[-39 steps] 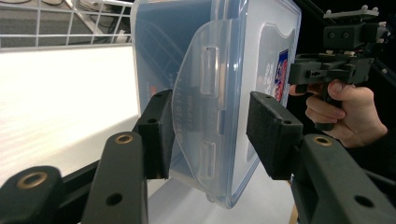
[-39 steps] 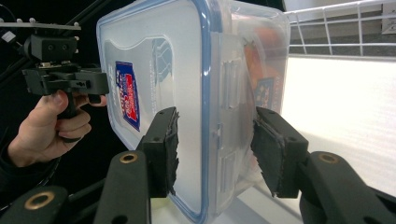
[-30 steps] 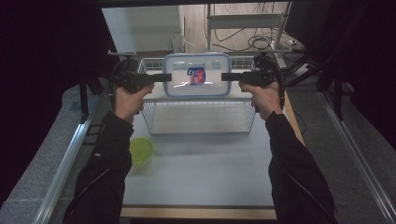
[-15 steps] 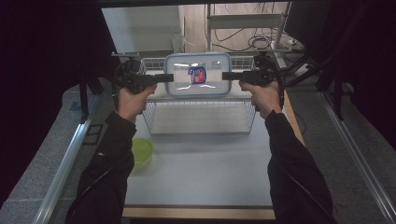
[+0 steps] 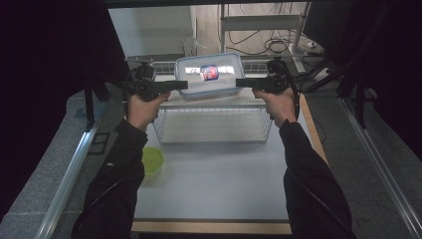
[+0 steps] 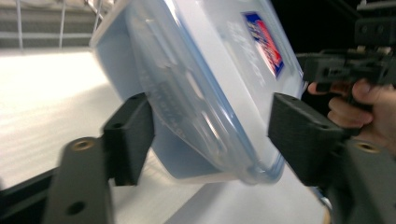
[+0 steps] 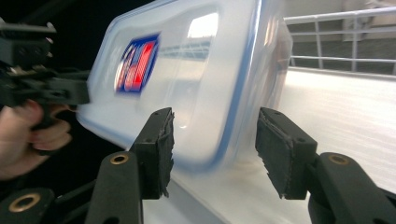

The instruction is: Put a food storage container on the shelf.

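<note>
A clear plastic container (image 5: pixel 209 74) with a blue-rimmed lid and a red and blue label stands tilted on edge over the back of a wire basket (image 5: pixel 214 142). My left gripper (image 5: pixel 181 84) reaches in from its left end and my right gripper (image 5: pixel 241 82) from its right end. The jaws of both have just been opening. In the left gripper view the container (image 6: pixel 210 93) sits between the left gripper's (image 6: pixel 212 130) spread pads, with a gap on the lid side. In the right gripper view the blurred container (image 7: pixel 196 79) lies between the right gripper's (image 7: pixel 219 142) pads, with a gap at the right pad.
The wire basket stands at the back middle of the white table (image 5: pixel 214 189). A green round bowl (image 5: pixel 152 160) lies near the left forearm. Metal rails run along both sides, and a shelf with cables stands behind the basket.
The container and both hands stay almost where they were above the basket. No other movement shows in the high view.
</note>
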The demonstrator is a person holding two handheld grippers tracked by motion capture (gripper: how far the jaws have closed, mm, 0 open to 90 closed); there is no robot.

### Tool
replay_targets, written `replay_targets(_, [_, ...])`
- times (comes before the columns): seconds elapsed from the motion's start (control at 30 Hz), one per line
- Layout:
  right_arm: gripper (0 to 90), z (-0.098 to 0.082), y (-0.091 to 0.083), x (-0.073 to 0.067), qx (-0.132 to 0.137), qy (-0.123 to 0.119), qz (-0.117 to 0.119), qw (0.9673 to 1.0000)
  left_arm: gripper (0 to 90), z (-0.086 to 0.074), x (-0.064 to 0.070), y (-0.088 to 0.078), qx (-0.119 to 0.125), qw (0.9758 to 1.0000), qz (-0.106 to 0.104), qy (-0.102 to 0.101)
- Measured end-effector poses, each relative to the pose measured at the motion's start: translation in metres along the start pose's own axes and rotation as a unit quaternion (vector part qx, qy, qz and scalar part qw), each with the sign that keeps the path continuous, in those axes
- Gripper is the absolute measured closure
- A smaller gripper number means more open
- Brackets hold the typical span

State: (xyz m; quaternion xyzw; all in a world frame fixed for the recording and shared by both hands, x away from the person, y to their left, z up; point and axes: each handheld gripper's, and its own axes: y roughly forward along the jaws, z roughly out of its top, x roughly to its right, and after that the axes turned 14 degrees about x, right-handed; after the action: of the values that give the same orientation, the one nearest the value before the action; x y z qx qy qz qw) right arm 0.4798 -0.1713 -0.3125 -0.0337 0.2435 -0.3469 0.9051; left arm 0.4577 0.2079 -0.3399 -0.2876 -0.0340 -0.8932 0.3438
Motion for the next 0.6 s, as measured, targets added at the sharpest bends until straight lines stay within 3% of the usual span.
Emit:
replay_targets(0.07, [44.9, -0.001, 0.000, 0.003, 0.003, 0.016, 0.008, 0.9998, 30.1, 0.000, -0.004, 0.001, 0.005, 0.9999, -0.005, -0.010])
replay_targets(0.3, [48.6, -0.006, 0.000, 0.004, 0.000, 0.009, 0.014, 0.9999, 20.0, 0.000, -0.009, 0.009, 0.001, 0.9992, 0.008, -0.038])
replay_targets(0.37, [48.6, -0.008, 0.000, 0.003, -0.001, -0.001, 0.012, 0.9999, 17.9, 0.000, -0.010, 0.010, 0.003, 0.9991, 0.009, -0.040])
replay_targets(0.6, [47.6, -0.011, -0.002, 0.003, -0.002, -0.001, 0.014, 0.9999, 15.0, -0.001, -0.011, 0.008, 0.006, 0.9991, 0.014, -0.041])
